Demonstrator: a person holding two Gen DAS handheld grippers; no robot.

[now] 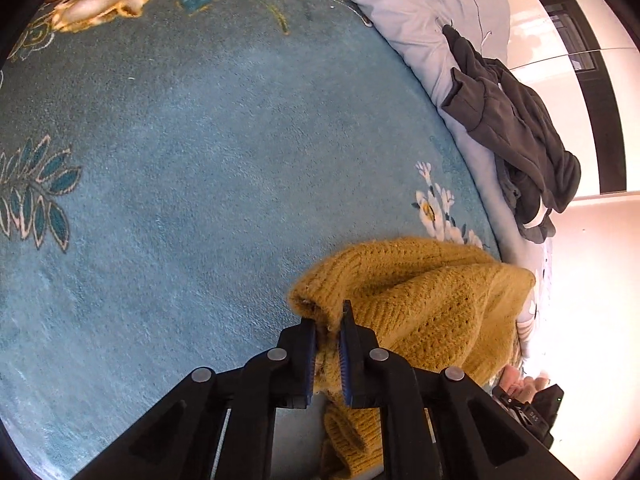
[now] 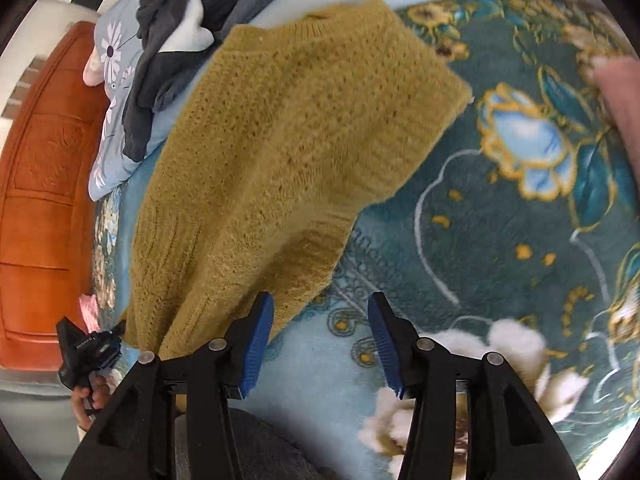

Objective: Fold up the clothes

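Observation:
A mustard yellow knitted sweater [image 2: 288, 140] hangs partly lifted over the blue floral blanket [image 2: 500, 220]. My left gripper [image 1: 328, 320] is shut on a bunched edge of the sweater [image 1: 420, 292], which drapes off to the right. My right gripper [image 2: 320, 308] is open and empty, just below the sweater's lower edge, with the blue pads apart. The left gripper also shows in the right wrist view [image 2: 86, 354] at the lower left, held by a hand.
A heap of dark grey clothes [image 1: 516, 128] lies on a pale blue flowered pillow [image 1: 420, 8] at the bed's edge; it also shows in the right wrist view [image 2: 180, 12]. An orange wooden door [image 2: 44, 184] stands at the left. The blue blanket [image 1: 180, 160] spreads wide.

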